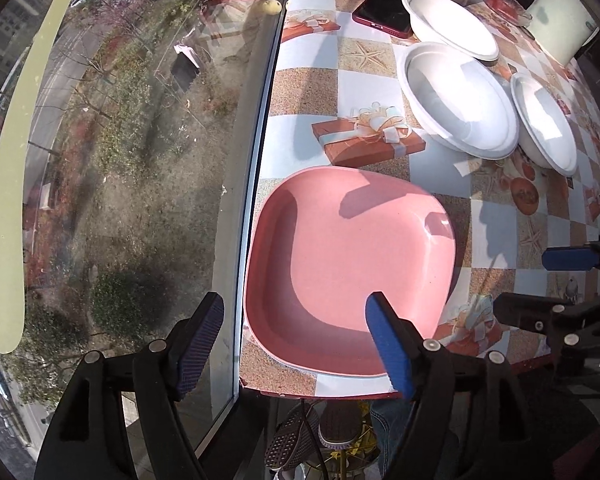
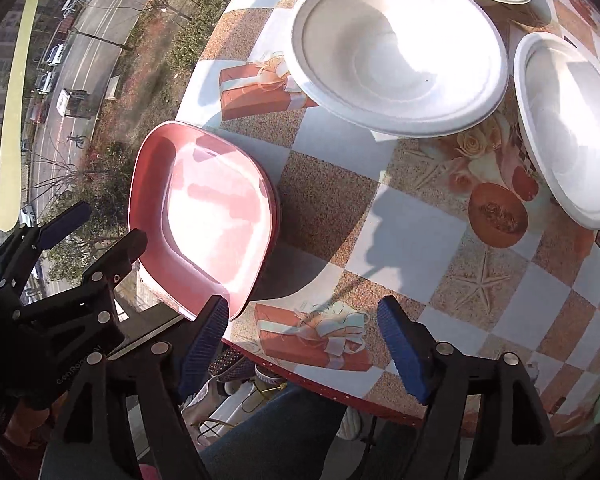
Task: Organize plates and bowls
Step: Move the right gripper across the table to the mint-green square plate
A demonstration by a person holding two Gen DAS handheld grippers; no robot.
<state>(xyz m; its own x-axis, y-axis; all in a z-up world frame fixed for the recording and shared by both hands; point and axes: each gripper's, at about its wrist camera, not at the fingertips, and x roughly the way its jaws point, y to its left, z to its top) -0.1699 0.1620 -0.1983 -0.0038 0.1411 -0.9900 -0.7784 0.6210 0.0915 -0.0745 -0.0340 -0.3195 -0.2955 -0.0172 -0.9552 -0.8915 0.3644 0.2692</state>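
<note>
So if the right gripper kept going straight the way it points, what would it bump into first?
Probably the tablecloth. The open right gripper points down at a bare patch near the table's edge, between the pink plate and the white bowls. Depth is hard to judge.

Pink plate (image 1: 340, 264): looks plastic, smooth, semi-gloss; bright glare patch across its well in the right wrist view. White bowls (image 2: 396, 52): matt, faintly fibrous, pulp-like or paper-like, with moulded ridges round the rims. Worktop (image 1: 300, 92): covered with a printed sheet, smooth, slight sheen, vinyl by the look. Left tongs (image 1: 300, 340) and right tongs (image 2: 304, 340): black matt plastic arms, shiny metal rivets, blue ribbed pads that look rubbery. Window pane (image 1: 120, 140): glass, glossy, with reflections. Phone (image 1: 380, 16): glossy dark face, red edge.
</note>
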